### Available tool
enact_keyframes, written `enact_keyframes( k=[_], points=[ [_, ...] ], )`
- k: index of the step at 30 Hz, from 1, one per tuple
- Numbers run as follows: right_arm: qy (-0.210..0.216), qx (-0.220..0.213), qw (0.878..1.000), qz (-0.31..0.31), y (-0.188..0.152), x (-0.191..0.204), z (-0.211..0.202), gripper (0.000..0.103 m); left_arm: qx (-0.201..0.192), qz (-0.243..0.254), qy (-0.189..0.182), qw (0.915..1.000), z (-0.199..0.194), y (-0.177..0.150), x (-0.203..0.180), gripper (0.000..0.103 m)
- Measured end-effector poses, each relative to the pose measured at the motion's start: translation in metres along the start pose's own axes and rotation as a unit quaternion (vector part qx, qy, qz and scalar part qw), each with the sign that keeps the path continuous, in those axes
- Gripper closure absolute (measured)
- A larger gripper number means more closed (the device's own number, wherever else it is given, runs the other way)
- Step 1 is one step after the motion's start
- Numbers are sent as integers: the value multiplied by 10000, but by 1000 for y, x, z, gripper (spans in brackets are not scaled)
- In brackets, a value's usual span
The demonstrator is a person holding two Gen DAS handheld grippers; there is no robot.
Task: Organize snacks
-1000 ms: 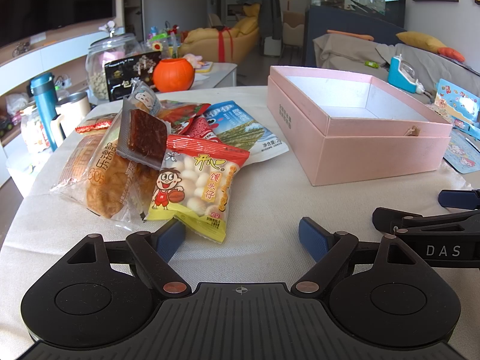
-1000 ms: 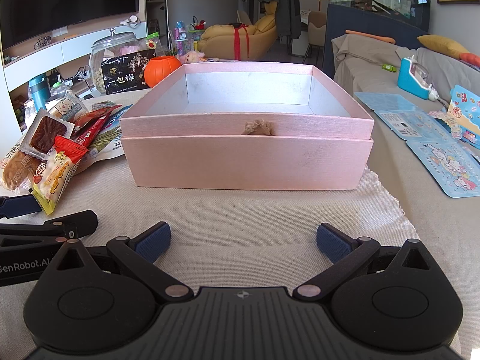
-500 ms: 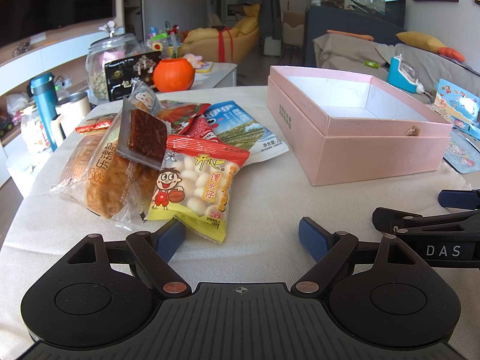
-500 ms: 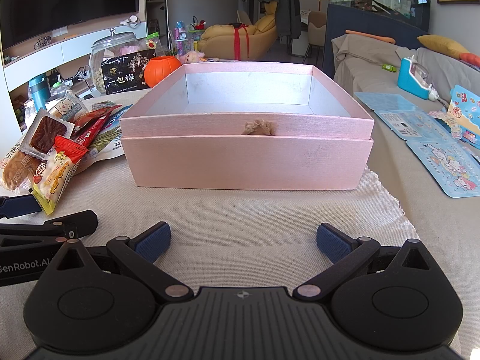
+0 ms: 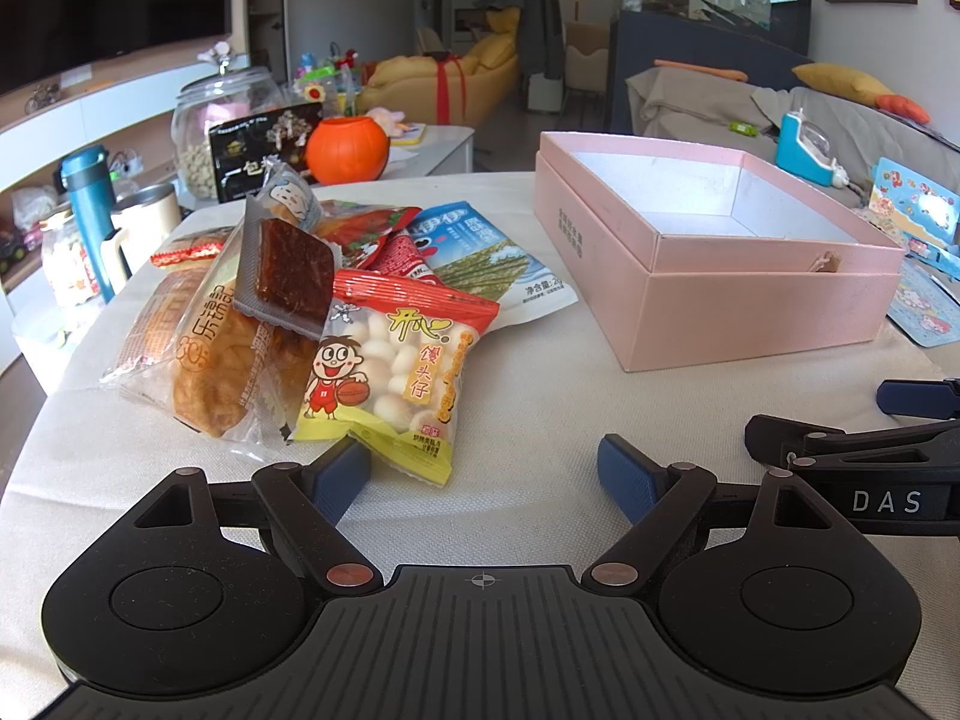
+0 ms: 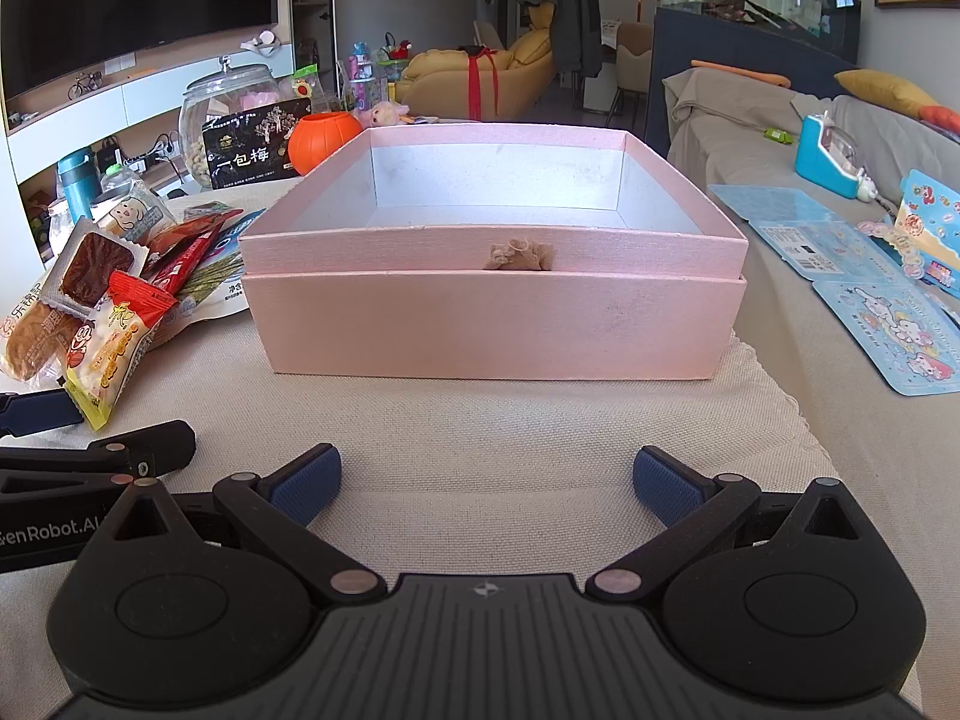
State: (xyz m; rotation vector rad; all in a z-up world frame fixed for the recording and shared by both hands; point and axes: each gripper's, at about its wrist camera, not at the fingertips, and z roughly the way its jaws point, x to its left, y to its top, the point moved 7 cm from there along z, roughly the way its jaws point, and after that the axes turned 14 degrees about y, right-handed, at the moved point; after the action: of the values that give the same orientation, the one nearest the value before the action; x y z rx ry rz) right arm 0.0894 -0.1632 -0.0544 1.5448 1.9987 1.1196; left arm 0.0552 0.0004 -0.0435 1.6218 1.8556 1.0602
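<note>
Left wrist view. My left gripper (image 5: 483, 471) sits low over the cloth (image 5: 528, 396), jaws spread wide, nothing between them. Its left pad (image 5: 339, 474) lies just at the bottom edge of the yellow bag (image 5: 384, 378) of white puffs, red strip across the top; I cannot tell whether they touch. Behind that bag I log the snack pile: a clear-wrapped pastry (image 5: 210, 360) to the left; a dark brown slab (image 5: 291, 276) in a grey tray leaning on it; a blue-and-white pack (image 5: 486, 258) with green sticks printed on it; red wrappers (image 5: 390, 252) tucked between. The pink box (image 5: 750, 312) stands right of the pile, apart from it, lid off, interior bare and white. At the far end of the table: an orange pot (image 5: 347, 148), a black packet (image 5: 264, 150), a glass jar (image 5: 210, 120). My right gripper's (image 5: 888, 420) fingers show at the right edge.

Right wrist view. My right gripper (image 6: 483, 480) also gapes wide and holds nothing, its pads (image 6: 303, 483) over bare cloth (image 6: 480, 414). The box (image 6: 492, 324) sits straight ahead, well beyond the fingertips, a small beige tab (image 6: 519, 255) at the middle of its front rim. The pile (image 6: 108, 300) lies left of the box, the yellow bag (image 6: 111, 354) nearest. A left-gripper finger (image 6: 36, 411) shows at the left edge, just beside that bag. Blue printed cards (image 6: 870, 276) lie off to the right.
</note>
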Motion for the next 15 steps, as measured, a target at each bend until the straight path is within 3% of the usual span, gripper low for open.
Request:
enact_keyframes(
  k=[12, 15],
  points=[
    [-9, 3, 10000, -3, 1, 1, 2, 0, -11, 28, -17, 10000, 1, 0, 0, 15],
    [34, 24, 10000, -41, 4, 1, 6, 0, -15, 135, -212, 9997, 5, 1, 4, 15]
  ],
)
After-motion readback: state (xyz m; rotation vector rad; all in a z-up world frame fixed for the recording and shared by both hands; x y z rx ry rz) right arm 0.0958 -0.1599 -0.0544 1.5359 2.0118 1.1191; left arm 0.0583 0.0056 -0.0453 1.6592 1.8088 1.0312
